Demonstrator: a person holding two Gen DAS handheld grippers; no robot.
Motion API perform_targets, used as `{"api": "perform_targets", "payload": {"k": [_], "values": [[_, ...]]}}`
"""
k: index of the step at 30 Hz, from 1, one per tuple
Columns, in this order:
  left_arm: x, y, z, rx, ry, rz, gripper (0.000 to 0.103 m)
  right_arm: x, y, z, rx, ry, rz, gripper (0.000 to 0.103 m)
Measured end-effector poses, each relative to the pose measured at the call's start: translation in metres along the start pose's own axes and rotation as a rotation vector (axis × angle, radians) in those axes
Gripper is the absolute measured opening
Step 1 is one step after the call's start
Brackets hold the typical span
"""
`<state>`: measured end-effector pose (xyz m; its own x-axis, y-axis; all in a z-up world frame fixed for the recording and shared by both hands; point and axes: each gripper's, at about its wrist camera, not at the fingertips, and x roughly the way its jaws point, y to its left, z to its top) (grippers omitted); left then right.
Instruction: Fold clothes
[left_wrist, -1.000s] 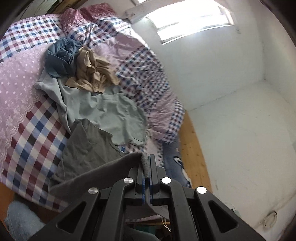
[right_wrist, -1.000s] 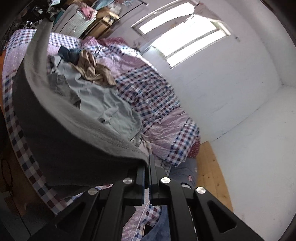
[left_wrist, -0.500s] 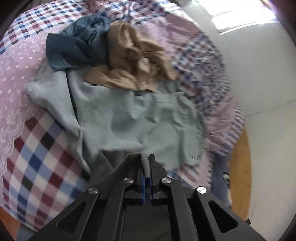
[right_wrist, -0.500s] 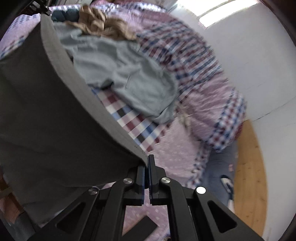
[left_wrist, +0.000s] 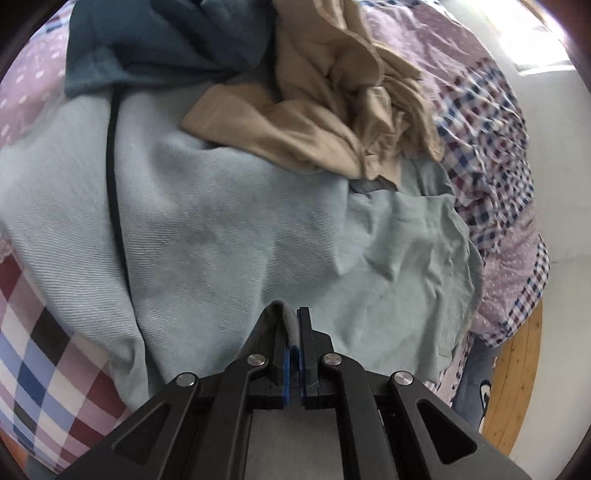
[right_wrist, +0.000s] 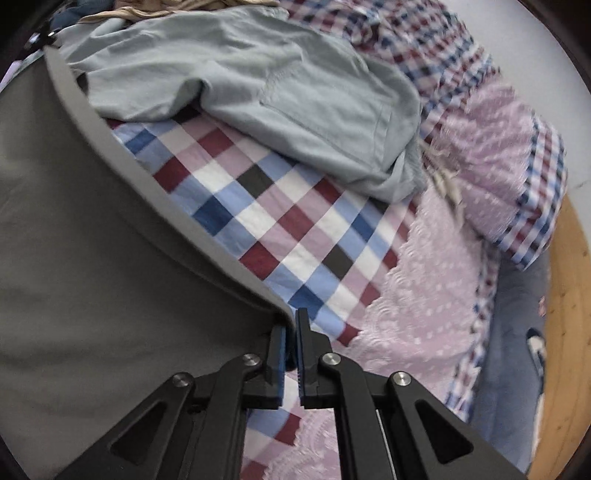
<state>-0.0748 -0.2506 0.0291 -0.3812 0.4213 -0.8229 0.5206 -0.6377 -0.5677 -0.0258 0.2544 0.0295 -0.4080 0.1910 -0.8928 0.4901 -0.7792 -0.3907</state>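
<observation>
Grey garment hung stretched over the bed's near edge, its hem clamped in both the left gripper and right gripper (each pinching only a thin bite). Judged risk: that hem could slip free or drape onto the pale green shirt, muddling the fold.

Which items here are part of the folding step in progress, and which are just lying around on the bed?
In the job:
- dark grey garment, held stretched by one edge
- left hand-held gripper, shut on a corner
- right hand-held gripper, shut on the other corner

Lying about:
- pale blue-green garment
- tan garment
- dark blue garment
- checked bedspread
</observation>
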Motion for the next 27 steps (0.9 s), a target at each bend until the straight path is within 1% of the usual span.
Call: {"api": "perform_targets", "payload": {"k": [1, 3, 4, 5, 6, 7, 8, 9, 11, 13, 14, 15, 18, 20, 21, 24, 27], "values": [[-0.002, 0.001, 0.001, -0.004, -0.005, -0.015, 0.002, 0.005, -0.004, 0.0, 0.032, 0.004, -0.002, 0.01], [-0.006, 0.003, 0.002, -0.01, -0.02, -0.05, 0.004, 0.012, -0.017, -0.002, 0.12, 0.006, -0.033, 0.015], [-0.009, 0.004, 0.003, -0.012, -0.027, -0.067, 0.004, 0.015, -0.024, -0.003, 0.166, 0.01, -0.054, 0.019], [-0.013, 0.005, 0.003, -0.002, -0.04, -0.082, 0.009, 0.016, -0.031, -0.006, 0.211, 0.017, -0.077, 0.03], [-0.017, 0.005, 0.003, 0.01, -0.055, -0.096, 0.019, 0.016, -0.038, -0.008, 0.249, 0.018, -0.09, 0.036], [-0.023, 0.005, 0.003, 0.029, -0.083, -0.105, 0.027, 0.015, -0.043, -0.011, 0.285, 0.014, -0.097, 0.037], [-0.032, 0.006, 0.001, 0.052, -0.117, -0.117, 0.044, 0.01, -0.047, -0.014, 0.315, 0.004, -0.095, 0.037], [-0.042, 0.007, -0.001, 0.075, -0.151, -0.13, 0.055, 0.006, -0.051, -0.017, 0.346, -0.006, -0.092, 0.037], [-0.06, 0.01, -0.006, 0.122, -0.22, -0.155, 0.059, -0.008, -0.052, -0.02, 0.391, -0.052, -0.054, 0.04], [-0.065, 0.014, -0.027, 0.183, -0.239, -0.164, 0.061, -0.024, -0.045, -0.019, 0.421, -0.101, 0.004, 0.045], [-0.067, 0.017, -0.039, 0.214, -0.246, -0.168, 0.064, -0.032, -0.042, -0.019, 0.435, -0.125, 0.034, 0.048], [-0.07, 0.019, -0.05, 0.244, -0.254, -0.172, 0.068, -0.041, -0.037, -0.018, 0.458, -0.15, 0.071, 0.049], [-0.076, 0.026, -0.085, 0.337, -0.276, -0.183, 0.07, -0.063, -0.013, -0.013, 0.559, -0.213, 0.242, 0.049], [-0.081, 0.031, -0.108, 0.398, -0.29, -0.19, 0.07, -0.075, 0.015, -0.006, 0.594, -0.246, 0.354, 0.05], [-0.083, 0.034, -0.119, 0.429, -0.297, -0.194, 0.07, -0.079, 0.029, -0.002, 0.601, -0.256, 0.396, 0.05], [-0.089, 0.041, -0.153, 0.522, -0.319, -0.205, 0.07, -0.083, 0.072, 0.013, 0.562, -0.254, 0.429, 0.05], [-0.078, 0.04, -0.182, 0.632, -0.296, -0.175, 0.07, -0.079, 0.104, 0.03, 0.534, -0.237, 0.418, 0.05]]}}
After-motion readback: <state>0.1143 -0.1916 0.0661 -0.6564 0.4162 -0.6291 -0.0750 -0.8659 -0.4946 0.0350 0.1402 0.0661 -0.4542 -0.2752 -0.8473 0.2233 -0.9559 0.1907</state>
